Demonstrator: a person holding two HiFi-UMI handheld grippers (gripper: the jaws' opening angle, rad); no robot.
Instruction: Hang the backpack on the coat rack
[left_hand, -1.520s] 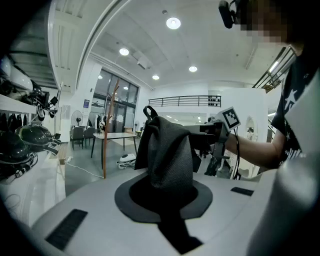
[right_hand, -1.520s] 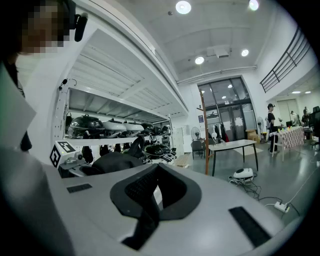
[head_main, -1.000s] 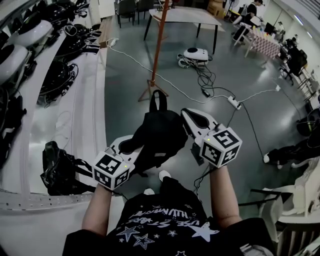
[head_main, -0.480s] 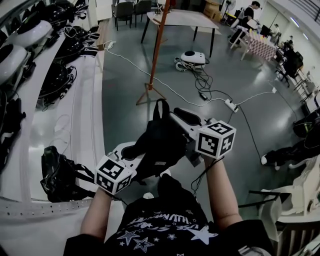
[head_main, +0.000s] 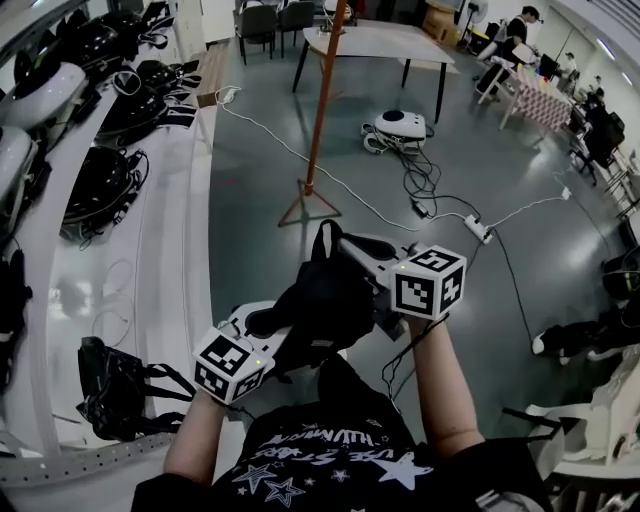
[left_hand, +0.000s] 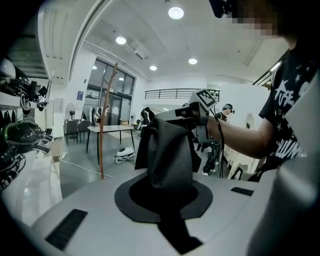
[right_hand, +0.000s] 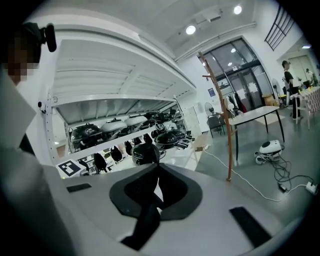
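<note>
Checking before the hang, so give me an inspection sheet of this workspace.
Surface: glossy grey floor; white shelving on the left.
Job's things: black backpack held up; coat rack ahead, bare.
Clutter: helmets on shelves; black bag; white device on floor.
Grippers: left gripper shut on backpack; right gripper jaws closing, nearly together, contents unclear.
Cables: white cable and power strip across floor.
Surroundings: table, chairs, people behind.
</note>
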